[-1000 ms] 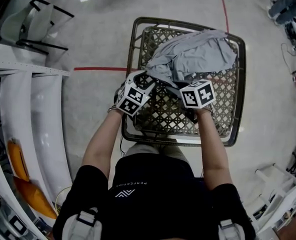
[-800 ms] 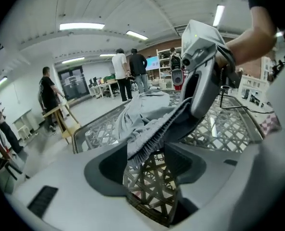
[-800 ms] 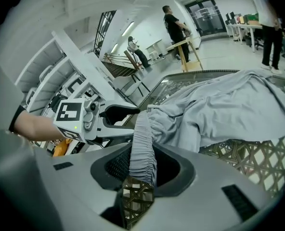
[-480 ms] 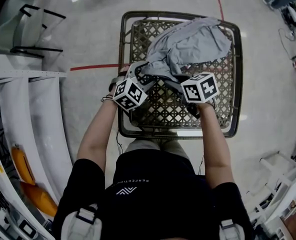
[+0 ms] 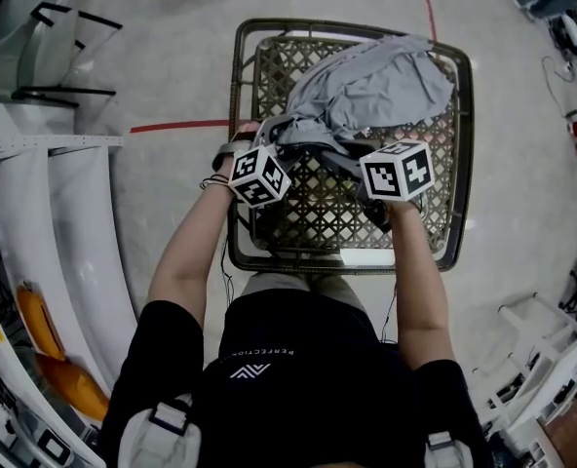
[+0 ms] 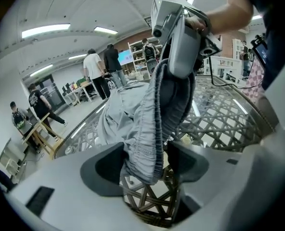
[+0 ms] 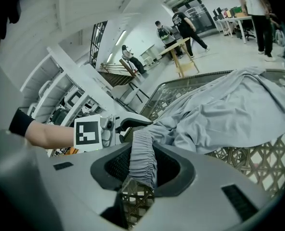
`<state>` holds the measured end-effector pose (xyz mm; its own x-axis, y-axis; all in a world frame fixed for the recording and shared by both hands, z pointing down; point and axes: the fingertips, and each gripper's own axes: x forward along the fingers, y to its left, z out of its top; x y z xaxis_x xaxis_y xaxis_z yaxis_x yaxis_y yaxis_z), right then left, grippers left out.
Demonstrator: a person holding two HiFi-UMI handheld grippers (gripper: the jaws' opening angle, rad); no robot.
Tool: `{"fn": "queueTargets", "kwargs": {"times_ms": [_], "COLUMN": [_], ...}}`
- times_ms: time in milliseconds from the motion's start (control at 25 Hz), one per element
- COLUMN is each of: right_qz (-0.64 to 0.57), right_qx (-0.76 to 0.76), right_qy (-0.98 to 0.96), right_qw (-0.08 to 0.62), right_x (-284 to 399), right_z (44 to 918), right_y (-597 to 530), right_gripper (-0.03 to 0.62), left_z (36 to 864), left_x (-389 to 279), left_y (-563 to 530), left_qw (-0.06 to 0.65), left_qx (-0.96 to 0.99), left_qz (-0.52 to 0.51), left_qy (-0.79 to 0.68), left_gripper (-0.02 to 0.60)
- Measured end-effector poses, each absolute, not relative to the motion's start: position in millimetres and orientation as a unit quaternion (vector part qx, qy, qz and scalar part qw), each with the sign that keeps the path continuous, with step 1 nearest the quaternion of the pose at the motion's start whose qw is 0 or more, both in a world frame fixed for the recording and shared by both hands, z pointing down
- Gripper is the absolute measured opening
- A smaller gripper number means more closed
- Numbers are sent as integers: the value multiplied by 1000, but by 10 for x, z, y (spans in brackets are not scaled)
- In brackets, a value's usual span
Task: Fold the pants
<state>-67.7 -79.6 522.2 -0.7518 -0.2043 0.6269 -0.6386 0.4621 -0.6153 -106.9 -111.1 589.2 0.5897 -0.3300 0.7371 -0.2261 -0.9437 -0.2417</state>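
Grey pants (image 5: 366, 91) are lying heaped in a woven basket (image 5: 461, 144) beyond both tongs; the right tongs (image 7: 142, 171) are gripping the waistband (image 7: 142, 158), while the left tongs (image 6: 145, 166), just opening, are standing wide around it.

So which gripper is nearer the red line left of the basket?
Left. The left gripper, jaws just opened around the pants, is at the basket rim where the red line ends; the right gripper clamps the pants farther across.

head: steeply down | gripper views: close, along jaws | shared: basket (image 5: 347, 25)
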Motion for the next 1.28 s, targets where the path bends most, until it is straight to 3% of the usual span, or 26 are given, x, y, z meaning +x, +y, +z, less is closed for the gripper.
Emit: {"fn": "queueTargets", "kwargs": {"times_ms": [160,280,360,1280], "right_qz": [454,457,457,439], "right_qx": [258,263,264,180], "right_qy": [-817,-814,-813,-831], "right_qw": [245,243,246,289], "right_x": [-669,-649,-641,-1146], "right_z": [5272,5279,5287,5220], "right_y": [-803,-802,-789,-187], "right_gripper": [123,123,123,123], "left_z": [5941,5954,5953,5565], "left_x": [-1060,-1042,-1061,-1637], "left_y": [-1127,-1092,-1132,-750], "left_qw": [49,41,53,108], "left_qx": [-892,-892,-886,-856], "left_qz": [-427,-433,-442,-504], "left_qy": [141,124,131,29], "left_gripper": [279,233,118,86]}}
